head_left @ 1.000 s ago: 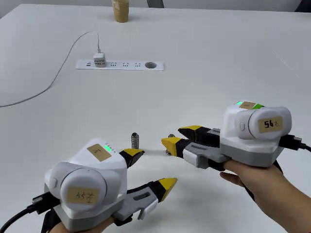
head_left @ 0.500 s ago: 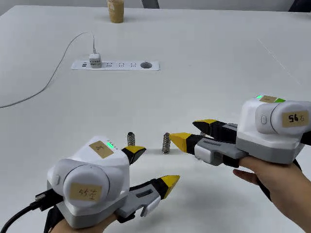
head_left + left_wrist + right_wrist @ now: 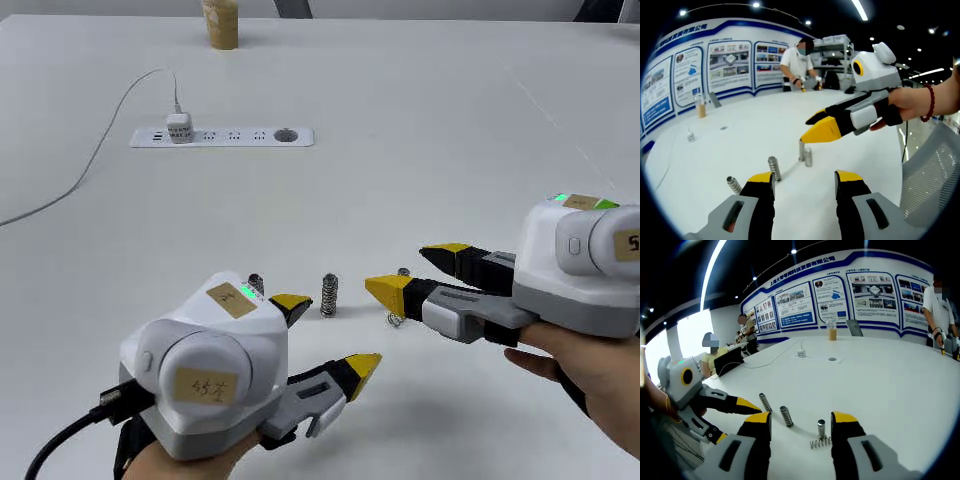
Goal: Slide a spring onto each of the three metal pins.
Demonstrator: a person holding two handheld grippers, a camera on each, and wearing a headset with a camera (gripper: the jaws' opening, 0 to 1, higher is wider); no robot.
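Springs now sit on two of the three pins: the left spring (image 3: 256, 284) and the middle spring (image 3: 328, 295). The right gripper (image 3: 395, 268) has drawn back from the middle one toward the right of the frame. The third pin (image 3: 821, 429) is bare, and a loose spring (image 3: 820, 442) seems to lie at its foot. Both grippers are level, jaws wide and empty, the left gripper (image 3: 340, 330) at lower centre.
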